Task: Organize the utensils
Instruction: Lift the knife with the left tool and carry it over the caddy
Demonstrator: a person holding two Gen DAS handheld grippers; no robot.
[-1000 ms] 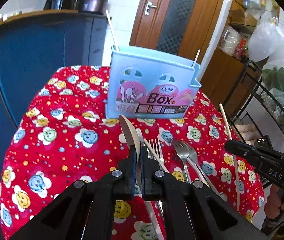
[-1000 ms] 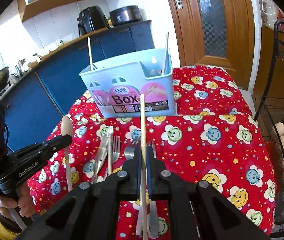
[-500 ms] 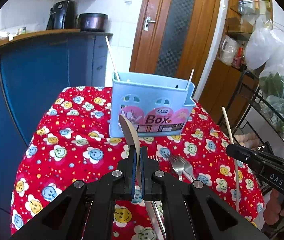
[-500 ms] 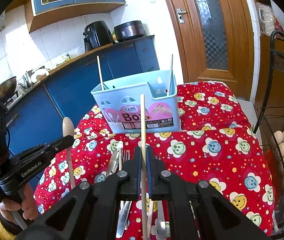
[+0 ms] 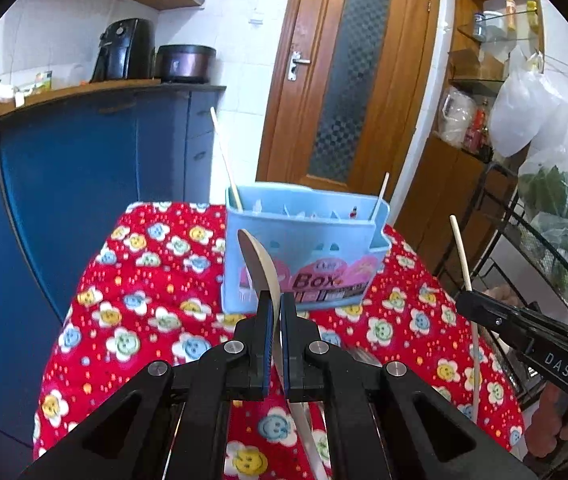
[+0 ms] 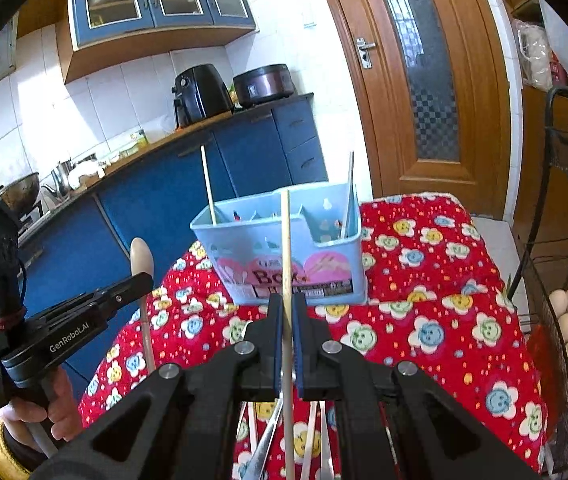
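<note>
The left tongs (image 5: 276,300) were clenched on a wooden spoon (image 5: 258,262), the right tongs (image 6: 287,306) on a chopstick (image 6: 285,240), both held above the surface (image 6: 424,320) short of the blue utensil box (image 6: 284,252). Each long piece could pivot in its thin grip, catch the box rim or a divider, and tip the light box.

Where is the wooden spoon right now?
The wooden spoon is clamped upright in the left claw, above the red flowered tablecloth, just in front of the light blue utensil box.
</note>
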